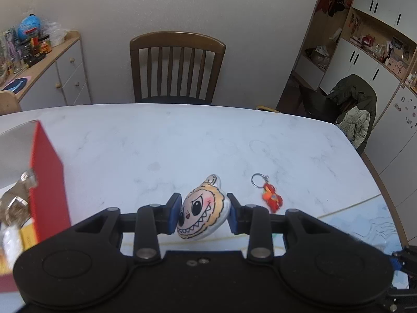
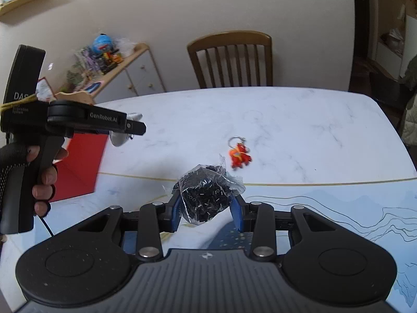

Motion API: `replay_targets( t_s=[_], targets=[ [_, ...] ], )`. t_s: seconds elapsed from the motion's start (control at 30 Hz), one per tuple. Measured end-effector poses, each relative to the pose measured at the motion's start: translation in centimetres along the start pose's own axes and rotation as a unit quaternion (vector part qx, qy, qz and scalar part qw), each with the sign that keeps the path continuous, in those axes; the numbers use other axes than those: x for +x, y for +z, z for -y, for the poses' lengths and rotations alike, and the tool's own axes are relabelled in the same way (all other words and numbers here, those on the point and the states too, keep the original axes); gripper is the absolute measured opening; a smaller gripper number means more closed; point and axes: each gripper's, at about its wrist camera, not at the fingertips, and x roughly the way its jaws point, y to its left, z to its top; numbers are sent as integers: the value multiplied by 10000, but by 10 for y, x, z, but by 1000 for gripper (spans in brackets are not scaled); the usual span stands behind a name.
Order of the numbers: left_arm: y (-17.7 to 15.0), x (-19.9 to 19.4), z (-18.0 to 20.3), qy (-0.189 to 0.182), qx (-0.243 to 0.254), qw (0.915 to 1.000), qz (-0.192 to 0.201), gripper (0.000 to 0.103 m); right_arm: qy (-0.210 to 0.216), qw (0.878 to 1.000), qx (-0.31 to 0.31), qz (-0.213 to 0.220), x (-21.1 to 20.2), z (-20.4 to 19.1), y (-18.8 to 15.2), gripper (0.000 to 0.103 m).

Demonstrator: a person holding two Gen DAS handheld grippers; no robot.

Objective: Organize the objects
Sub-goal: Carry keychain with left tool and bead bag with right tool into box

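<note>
My left gripper (image 1: 204,212) is shut on a round plush face charm (image 1: 201,210) with a toothy grin, held above the white marble table (image 1: 156,146). It also shows in the right wrist view (image 2: 125,130), at the left, with the pale charm partly hidden. My right gripper (image 2: 207,206) is shut on a clear bag of small black pieces (image 2: 204,195). A red and orange horse keychain (image 1: 271,198) lies on the table right of the charm; it also shows in the right wrist view (image 2: 239,154), beyond the bag.
A red box (image 1: 47,180) with several packets inside stands at the table's left; it shows in the right wrist view (image 2: 78,161) too. A wooden chair (image 1: 177,67) stands behind the table. A cluttered sideboard (image 1: 47,65) is at the back left. A blue patterned mat (image 2: 325,208) covers the near table.
</note>
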Motion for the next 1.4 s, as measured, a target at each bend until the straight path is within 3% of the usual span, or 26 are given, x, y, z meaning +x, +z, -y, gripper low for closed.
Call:
replay_targets(
  t_s=[0.37,0.63,1.4],
  targets=[
    [-23,-68,-17,79,-176,9996,184,35,395,9978,-517,158,-37,-55,11,37],
    [-34,-103,-46,106,-278,9992,278,35,487,9946,-891,217,-41,-103,21,37],
    [-47,-147,-209,442,-291,9983,230,35,566,9898,-1302,69,21,-269,48,37]
  ],
)
